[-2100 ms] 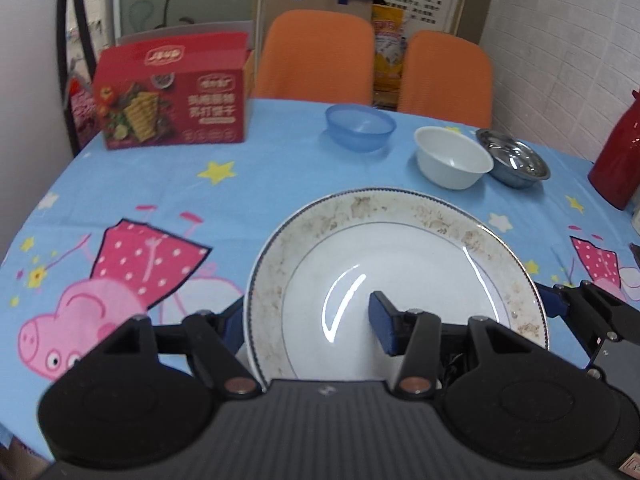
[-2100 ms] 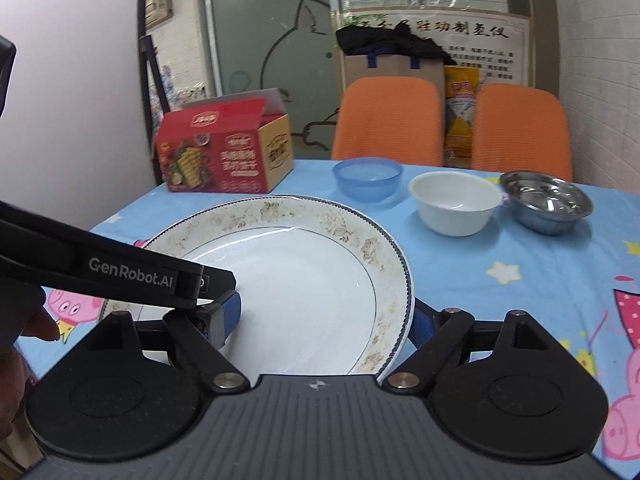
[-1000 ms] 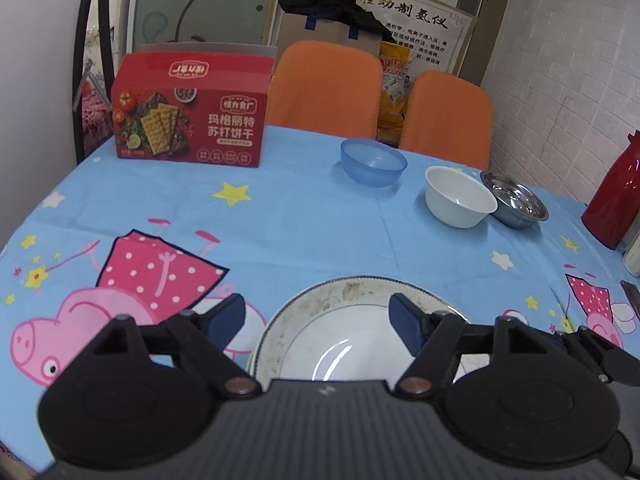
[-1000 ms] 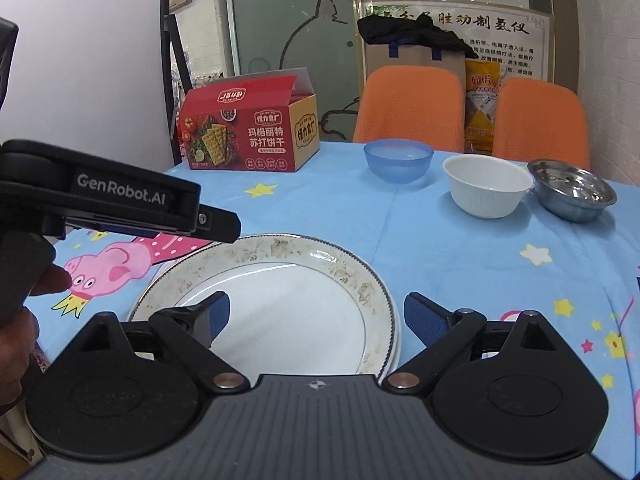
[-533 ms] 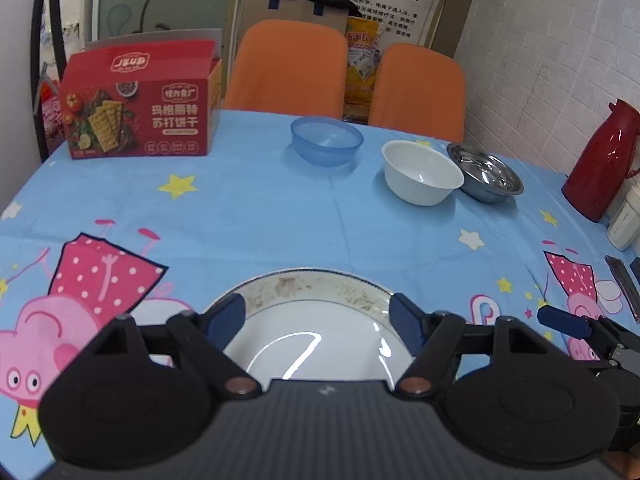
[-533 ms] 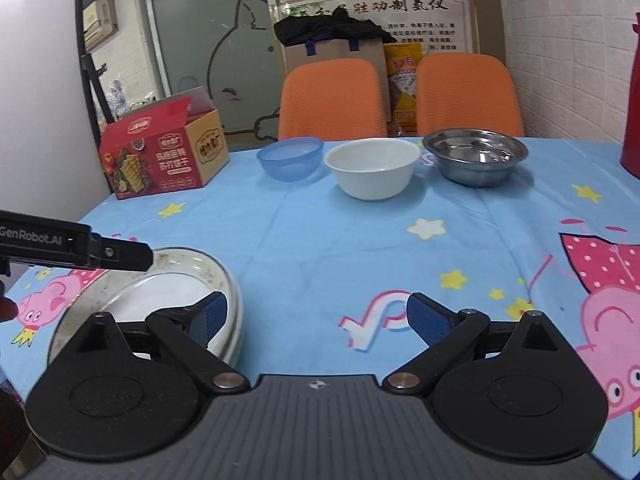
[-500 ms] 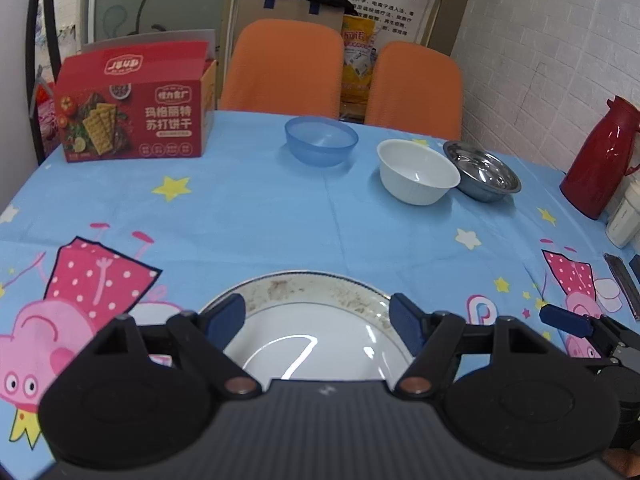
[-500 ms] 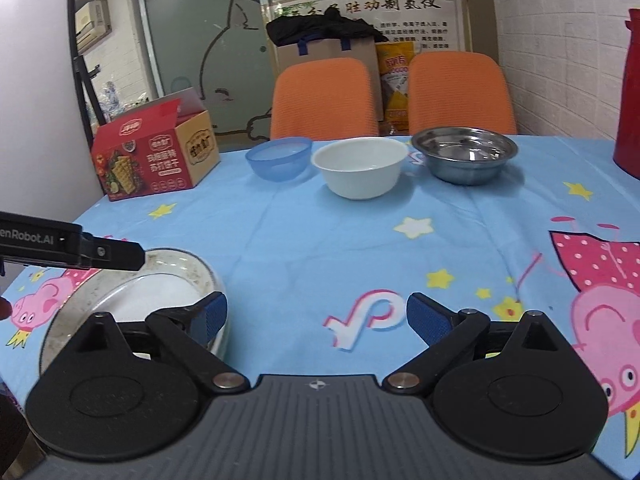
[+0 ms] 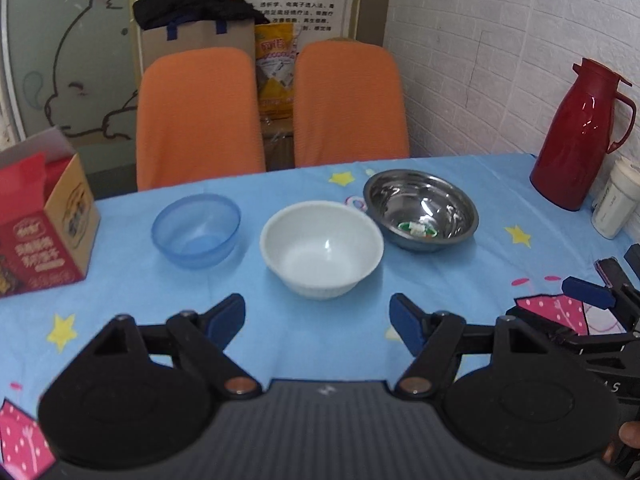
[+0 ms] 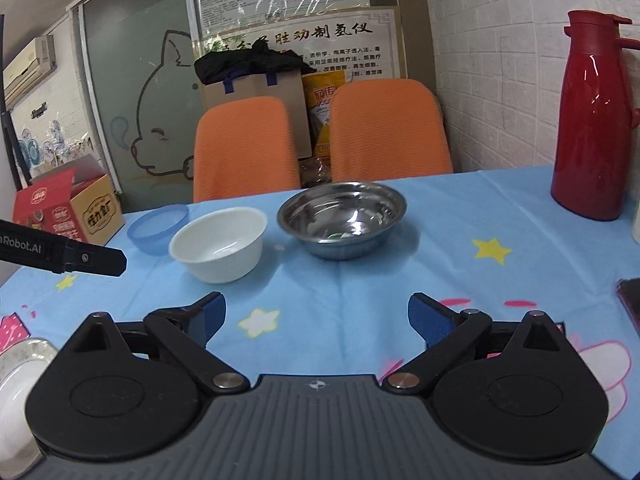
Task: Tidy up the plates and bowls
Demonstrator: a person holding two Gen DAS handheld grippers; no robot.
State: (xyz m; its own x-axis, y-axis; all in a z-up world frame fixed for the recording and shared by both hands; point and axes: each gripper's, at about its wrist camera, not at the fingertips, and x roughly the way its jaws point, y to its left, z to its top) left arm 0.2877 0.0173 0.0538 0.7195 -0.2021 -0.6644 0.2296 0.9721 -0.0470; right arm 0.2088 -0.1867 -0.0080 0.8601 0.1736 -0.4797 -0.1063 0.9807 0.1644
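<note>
Three bowls stand in a row on the bench point(image 9: 500, 184), which is covered by a blue cartoon cloth. The blue bowl point(image 9: 196, 230) is on the left and holds nothing. The white bowl point(image 9: 322, 249) in the middle is also empty. The steel bowl point(image 9: 421, 210) on the right, almost touching the white one, has a small green-and-white scrap at its bottom; what it is cannot be made out.

The left tongs point(image 9: 318, 316) hang open just short of the white bowl, gripping nothing. The right tongs point(image 10: 316, 316) are likewise spread wide and empty, aimed between the white bowl point(image 10: 218, 244) and the steel bowl point(image 10: 342, 218).

A plate point(image 10: 16, 380) shows only as a sliver at the lower left edge of the right wrist view, near the right tongs and well apart from the bowls.

An open red carton point(image 9: 38, 224) stands left of the blue bowl, and a red flask point(image 9: 576, 140) sits at the far right near the wall.
</note>
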